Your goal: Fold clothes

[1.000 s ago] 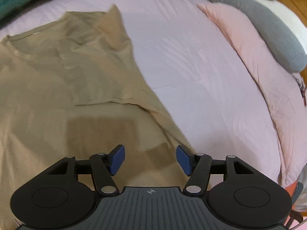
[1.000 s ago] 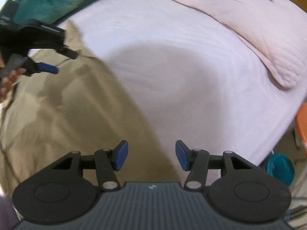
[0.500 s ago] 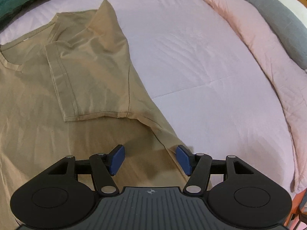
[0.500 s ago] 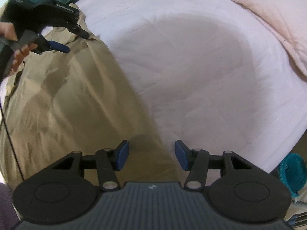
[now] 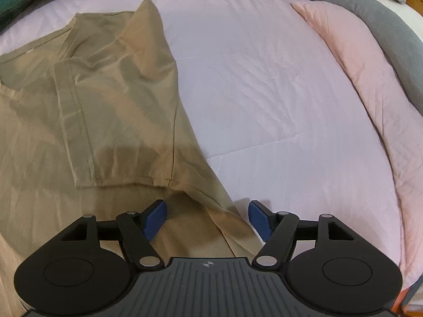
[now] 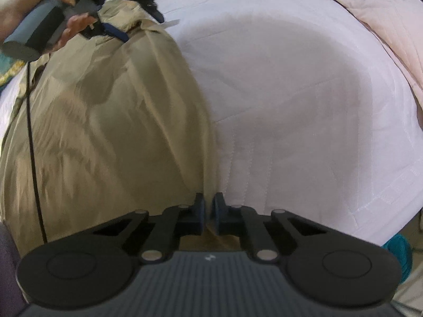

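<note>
Tan shirt (image 6: 111, 137): my right gripper (image 6: 208, 215) is closing on its edge at bottom centre; my left gripper (image 5: 207, 220), opening, straddles the edge ungripped. Thin fabric may slip, or I catch the bed (image 6: 304, 105) cover too.

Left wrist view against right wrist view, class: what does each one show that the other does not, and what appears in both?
Only the left wrist view shows the folded-in sleeve, the grey bolster and the left gripper, its jaws opening astride the shirt's side edge.

Only the right wrist view shows a hand holding the other gripper's handle, a teal object off the bed, and the right gripper closing on the shirt's edge.

Both show the tan shirt, the pale quilt and the pink pillow.
</note>
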Demonstrator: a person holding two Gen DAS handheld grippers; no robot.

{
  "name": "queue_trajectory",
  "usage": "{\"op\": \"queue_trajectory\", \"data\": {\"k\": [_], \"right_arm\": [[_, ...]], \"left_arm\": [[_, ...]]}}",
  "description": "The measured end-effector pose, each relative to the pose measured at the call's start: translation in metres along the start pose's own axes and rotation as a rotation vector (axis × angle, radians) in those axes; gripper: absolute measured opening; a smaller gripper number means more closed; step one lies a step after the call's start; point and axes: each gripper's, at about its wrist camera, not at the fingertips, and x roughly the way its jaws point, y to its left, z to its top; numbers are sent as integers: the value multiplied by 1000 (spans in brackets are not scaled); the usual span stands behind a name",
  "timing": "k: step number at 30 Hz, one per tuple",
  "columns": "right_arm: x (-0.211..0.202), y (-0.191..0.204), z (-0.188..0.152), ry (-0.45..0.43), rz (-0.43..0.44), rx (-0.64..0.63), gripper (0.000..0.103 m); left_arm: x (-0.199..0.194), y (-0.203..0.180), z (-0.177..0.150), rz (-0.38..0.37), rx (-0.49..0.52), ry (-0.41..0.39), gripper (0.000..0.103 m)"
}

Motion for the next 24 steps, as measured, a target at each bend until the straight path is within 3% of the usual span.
{"op": "queue_trajectory", "data": {"k": [2,4,6,8,10,14,19,24], "right_arm": [[-5,4,-1,0,-16,-32,6],[-11,8,-2,-2,-32,-65,6],[-20,18,-5,-20,-55,-121,6],[-29,28,-9,-38,-76,-186,6],[-34,43,-15,-43,-105,-278,6],[-34,77,-32,-37,-168,-484,6],[-19,111,-58,2,-160,-605,8],[-11,120,-69,53,-150,-657,24]], "left_arm": [[1,1,2,-17,3,-17,67],[1,1,4,-38,19,-33,50],[0,8,5,-68,-1,-37,22],[-1,19,5,-113,-51,-37,15],[-3,29,5,-149,-85,-39,14],[-6,42,3,-161,-59,-49,14],[-3,75,5,-193,-148,-51,19],[-27,71,7,-173,-60,-67,19]]}}
